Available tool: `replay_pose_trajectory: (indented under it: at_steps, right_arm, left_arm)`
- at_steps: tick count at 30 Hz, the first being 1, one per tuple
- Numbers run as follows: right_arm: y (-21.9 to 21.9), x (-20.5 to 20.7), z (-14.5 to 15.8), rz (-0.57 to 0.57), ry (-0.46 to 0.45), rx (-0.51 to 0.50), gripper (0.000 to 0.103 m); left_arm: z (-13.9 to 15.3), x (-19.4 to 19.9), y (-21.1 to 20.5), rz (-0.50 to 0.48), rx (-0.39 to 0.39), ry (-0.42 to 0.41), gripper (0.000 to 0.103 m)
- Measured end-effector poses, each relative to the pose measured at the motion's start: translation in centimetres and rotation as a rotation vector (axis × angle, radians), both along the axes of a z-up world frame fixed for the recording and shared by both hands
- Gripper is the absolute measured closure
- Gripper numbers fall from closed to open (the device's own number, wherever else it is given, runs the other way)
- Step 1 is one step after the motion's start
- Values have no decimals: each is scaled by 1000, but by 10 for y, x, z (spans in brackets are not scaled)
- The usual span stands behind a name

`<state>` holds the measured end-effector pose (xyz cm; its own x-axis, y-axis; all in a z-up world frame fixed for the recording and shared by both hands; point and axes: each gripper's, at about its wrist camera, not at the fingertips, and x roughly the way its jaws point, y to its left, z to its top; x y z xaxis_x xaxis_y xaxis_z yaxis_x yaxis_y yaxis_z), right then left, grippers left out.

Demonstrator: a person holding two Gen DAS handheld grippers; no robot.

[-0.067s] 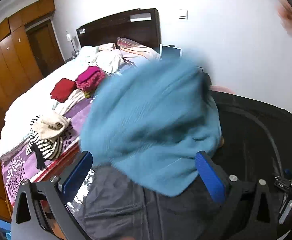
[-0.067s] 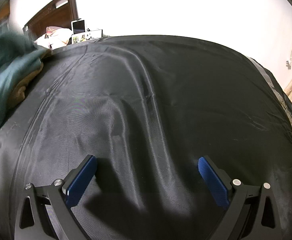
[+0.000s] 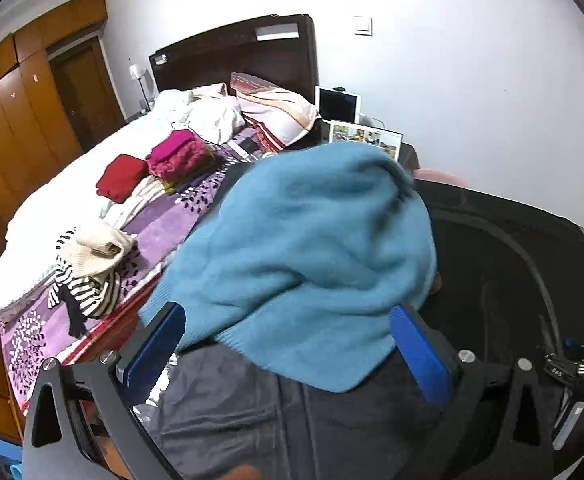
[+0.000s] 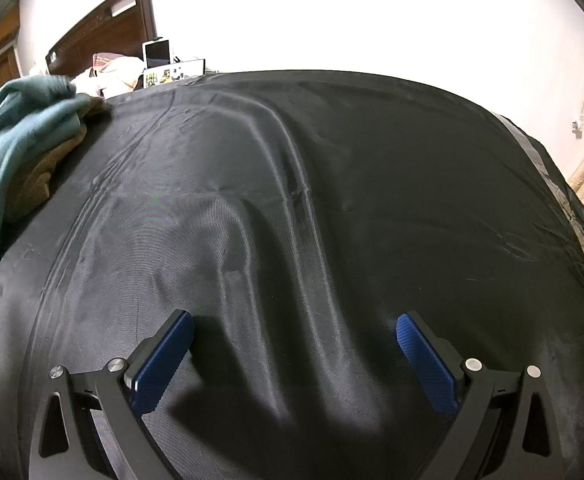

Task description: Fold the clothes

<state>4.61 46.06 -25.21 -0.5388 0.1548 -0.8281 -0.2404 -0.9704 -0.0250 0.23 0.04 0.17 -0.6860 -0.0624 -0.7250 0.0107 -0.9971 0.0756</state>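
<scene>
A blue knitted sweater (image 3: 312, 248) lies heaped on the black cloth (image 3: 512, 272) that covers the work surface. My left gripper (image 3: 287, 316) is open, with one blue pad on each side of the sweater's near hem; neither pad presses on it. In the right wrist view the same sweater (image 4: 15, 128) sits at the far left edge on top of a brown garment (image 4: 39, 176). My right gripper (image 4: 295, 322) hovers open over the bare, wrinkled black cloth (image 4: 332, 180), with nothing between its fingers.
A bed (image 3: 59, 208) stands to the left, carrying a folded red garment (image 3: 121, 176), a magenta pile (image 3: 177, 156) and a cream and striped heap (image 3: 91, 256). A picture frame (image 3: 366, 136) stands behind the sweater. White wall lies beyond.
The blue sweater was smeared with motion a moment ago and now looks nearly still. Both grippers keep the same open stance.
</scene>
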Motion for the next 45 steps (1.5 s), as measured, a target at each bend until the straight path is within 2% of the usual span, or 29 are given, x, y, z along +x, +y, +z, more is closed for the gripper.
replay_pose_trajectory:
  at_steps: [1,4,6,10,18,30,33,38,45]
  right_arm:
    - [0,0,0,0,4,5,1]
    - [-2,3,1,1,7,8,1]
    - [1,1,1,0,-12,-14,1]
    - [2,0,0,0,-12,-10,1]
    - [-2,5,1,-31,1,-1,1]
    - [-9,5,2,-80,14,5,1]
    - [-10,0,2,-114,-26,-12,1]
    - [-30,-22,7,-64,-123,-76,1]
    - [-92,-47,44,62,-76,-162,1]
  left_arm:
    - [1,1,0,2,0,3,0]
    - [-3,9,24,-5,-77,23,0]
    - [-8,8,30,-16,-98,11,0]
    - [-1,-5,38,13,-57,-15,0]
    - [7,2,49,69,-69,-14,0]
    - [-3,15,16,134,-23,-30,0]
    - [-6,15,5,141,-18,-35,0]
    - [-11,11,-20,160,-7,-41,0]
    - [-27,3,-53,182,10,-69,0]
